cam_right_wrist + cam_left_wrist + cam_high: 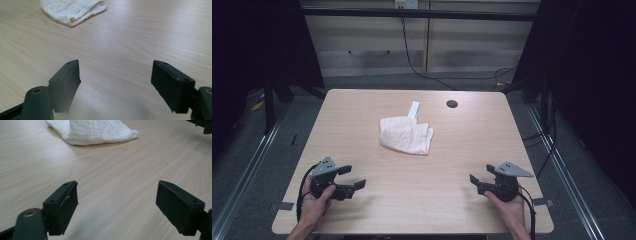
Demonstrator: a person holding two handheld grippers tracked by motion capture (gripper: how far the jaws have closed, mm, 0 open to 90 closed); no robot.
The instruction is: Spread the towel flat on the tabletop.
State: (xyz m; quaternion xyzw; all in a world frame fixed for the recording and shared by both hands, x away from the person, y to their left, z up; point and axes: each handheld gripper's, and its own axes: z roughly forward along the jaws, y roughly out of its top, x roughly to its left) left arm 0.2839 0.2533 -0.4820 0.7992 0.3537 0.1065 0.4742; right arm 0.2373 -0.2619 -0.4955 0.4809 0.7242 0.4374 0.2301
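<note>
White folded cloth (406,135), mid-table, lying flat

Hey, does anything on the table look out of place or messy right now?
Only slightly: the white cloth lies loosely folded and crooked, its edges uneven, with a white tag poking out behind. Both grippers sit open, well short of it.

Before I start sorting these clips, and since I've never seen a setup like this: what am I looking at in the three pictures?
A person sits at a wooden table and holds a hand tool with two black jaws in each hand: the left gripper and the right gripper. The high view looks down from above. The other two views come from small cameras riding on each gripper, looking out between its own jaws. A folded white cloth lies mid-table, with a small white strip just behind it. Both grippers stand open and hold nothing.
</note>
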